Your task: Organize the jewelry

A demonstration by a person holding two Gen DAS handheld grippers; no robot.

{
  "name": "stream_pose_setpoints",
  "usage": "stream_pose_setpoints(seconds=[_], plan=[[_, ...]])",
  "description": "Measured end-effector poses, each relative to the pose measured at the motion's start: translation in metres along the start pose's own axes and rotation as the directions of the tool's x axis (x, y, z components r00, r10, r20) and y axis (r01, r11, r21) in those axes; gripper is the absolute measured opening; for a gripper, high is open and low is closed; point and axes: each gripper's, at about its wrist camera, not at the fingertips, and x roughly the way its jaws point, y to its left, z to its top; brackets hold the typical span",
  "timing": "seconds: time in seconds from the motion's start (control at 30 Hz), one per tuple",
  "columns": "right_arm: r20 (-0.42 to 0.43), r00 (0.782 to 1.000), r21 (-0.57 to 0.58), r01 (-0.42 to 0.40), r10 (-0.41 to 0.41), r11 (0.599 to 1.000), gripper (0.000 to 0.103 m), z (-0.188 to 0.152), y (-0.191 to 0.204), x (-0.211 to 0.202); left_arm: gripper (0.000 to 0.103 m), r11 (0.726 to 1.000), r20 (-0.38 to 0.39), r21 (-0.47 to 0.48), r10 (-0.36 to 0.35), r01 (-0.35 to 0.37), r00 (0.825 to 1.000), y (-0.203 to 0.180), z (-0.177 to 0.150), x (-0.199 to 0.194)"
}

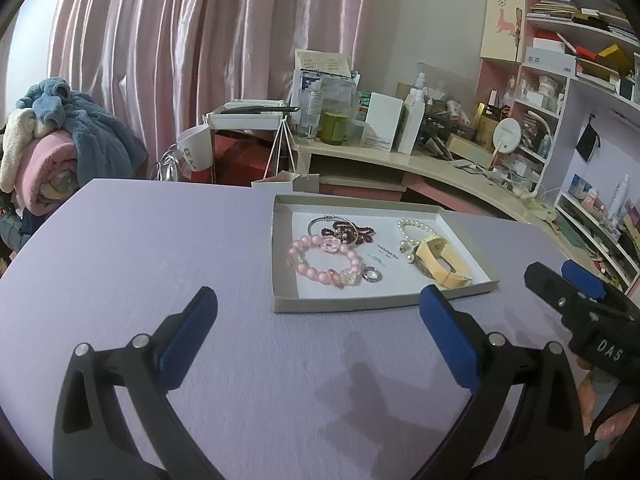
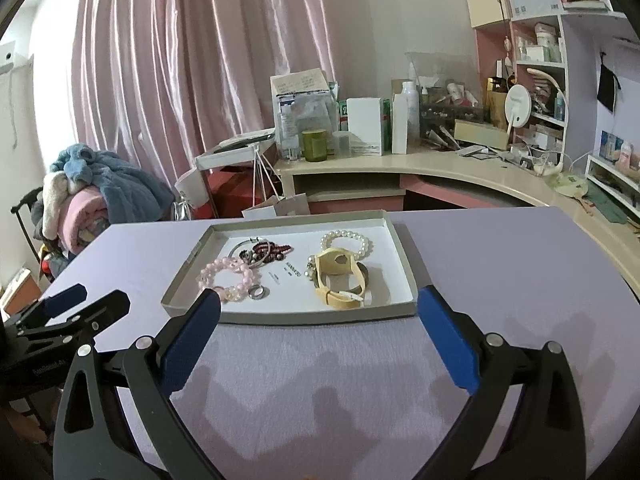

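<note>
Jaws of both grippers spread wide and holding nothing, left gripper [image 1: 318, 312] and right gripper [image 2: 320, 312] above the purple table [image 1: 160, 240], shallow tray [image 2: 404, 256] just ahead, pink bracelet [image 2: 226, 276], pearl bracelet [image 2: 346, 242], yellow watch [image 2: 338, 280] inside it

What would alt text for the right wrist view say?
A shallow grey cardboard tray on a lilac table holds a pink bead bracelet, a white pearl bracelet and a cream strap watch. The open right tongs frame its near edge.
</note>
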Motion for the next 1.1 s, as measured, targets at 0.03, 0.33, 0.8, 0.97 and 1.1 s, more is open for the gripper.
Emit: stream_pose_setpoints(seconds=[0.03,0.33,0.8,0.97,1.1], plan=[[-0.002,1.000,-0.005,-0.002,0.002,1.000,0.100,-0.003,0.001,-0.001,0.101,1.000,0.002,0.002,-0.003,0.003,1.000,-0.001,-0.002,-0.001],[0.004,1.000,0.020,-0.013,0.013,1.000,0.100,-0.010,-0.004,-0.003,0.101,1.000,0.028,0.003,-0.020,0.020,0.999,0.000,-0.011,-0.005],[0.009,0.999,0.028,-0.033,0.032,0.999,0.100,-0.014,-0.010,0.001,0.101,1.000,0.038,-0.002,-0.028,0.028,0.999,0.002,-0.011,-0.002],[0.001,0.999,0.035,-0.038,0.038,0.999,0.100,-0.018,-0.012,0.004,0.101,1.000,0.033,0.005,-0.029,0.029,0.999,0.000,-0.012,0.001],[-0.003,0.999,0.055,-0.048,0.048,0.997,0.100,-0.018,-0.015,0.004,0.101,0.999,0.032,0.006,-0.033,0.033,0.999,-0.001,-0.013,0.002]])
